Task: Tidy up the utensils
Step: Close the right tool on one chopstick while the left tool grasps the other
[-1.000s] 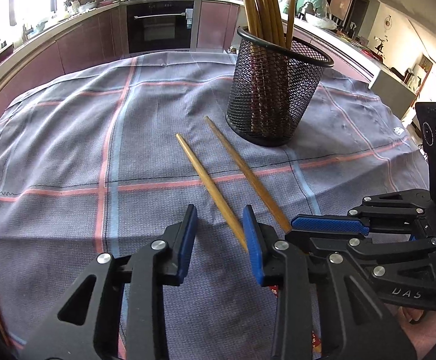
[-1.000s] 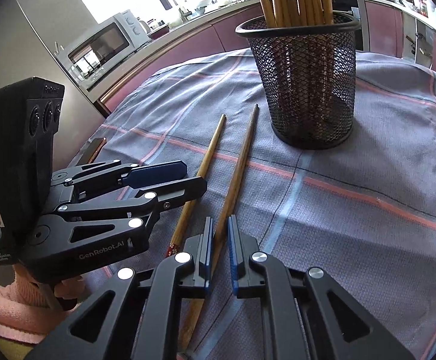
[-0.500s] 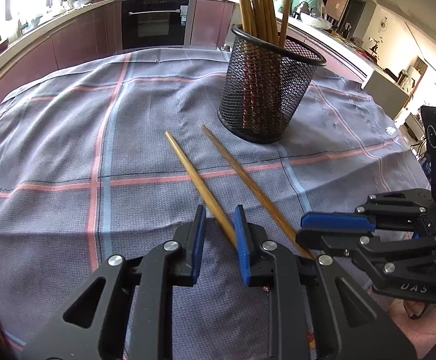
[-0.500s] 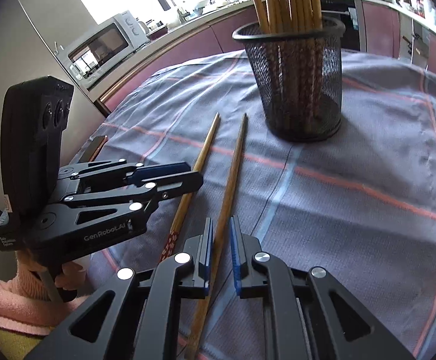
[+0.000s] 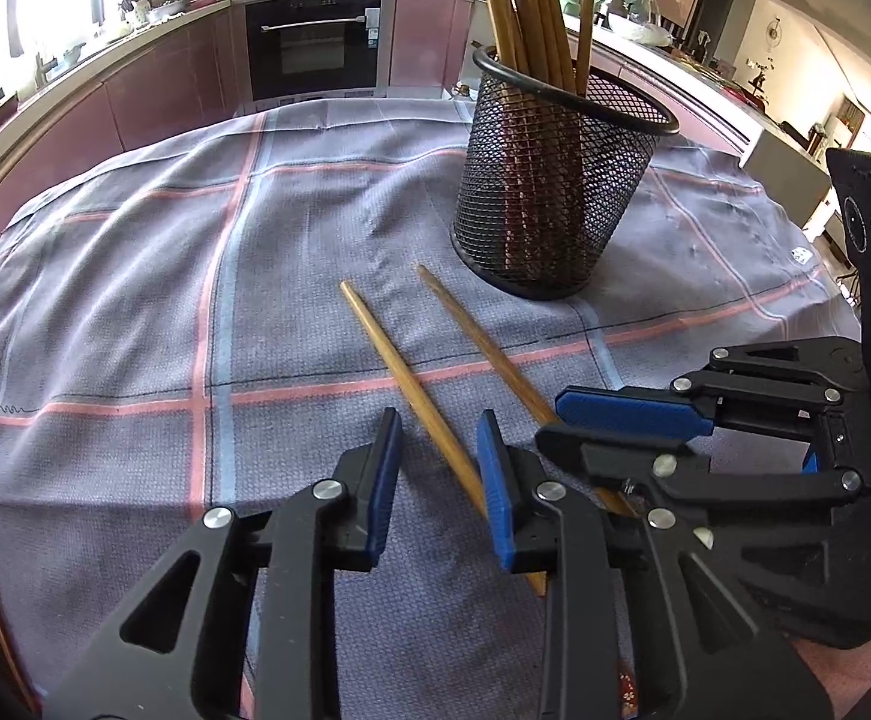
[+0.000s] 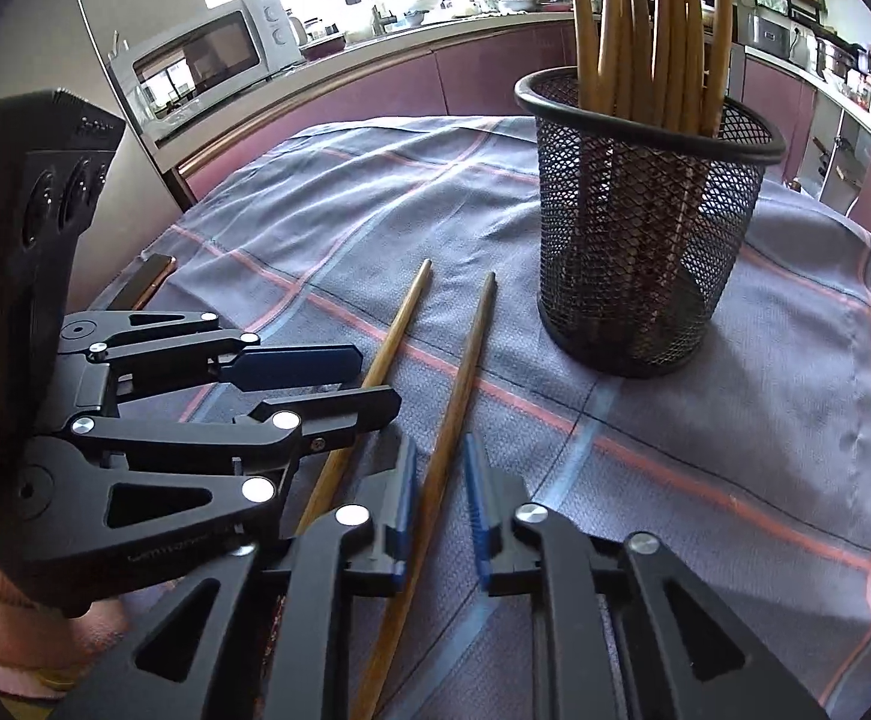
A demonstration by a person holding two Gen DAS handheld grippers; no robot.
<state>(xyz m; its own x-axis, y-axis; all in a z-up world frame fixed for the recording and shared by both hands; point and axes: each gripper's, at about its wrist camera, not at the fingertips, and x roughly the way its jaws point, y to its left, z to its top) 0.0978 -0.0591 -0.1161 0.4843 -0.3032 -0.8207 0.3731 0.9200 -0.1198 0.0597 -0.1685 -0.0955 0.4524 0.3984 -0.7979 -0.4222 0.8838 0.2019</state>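
Two loose wooden chopsticks lie side by side on the checked cloth. The left chopstick runs between the jaws of my left gripper, close to the right pad; those jaws are opening and do not press it. My right gripper is shut on the right chopstick, whose thick end passes under it. The black mesh holder with several upright chopsticks stands just beyond the loose tips. In each wrist view the other gripper shows alongside: the left gripper and the right gripper.
A dark slim object with a copper edge lies at the table's left rim. Behind the table a curved kitchen counter carries a microwave, and a built-in oven stands beyond. The cloth left of the chopsticks is bare.
My left jaws have narrowed around the left chopstick, which earlier ran under the right finger, then parted slightly. The right gripper has rolled a little, still with its chopstick between the pads.
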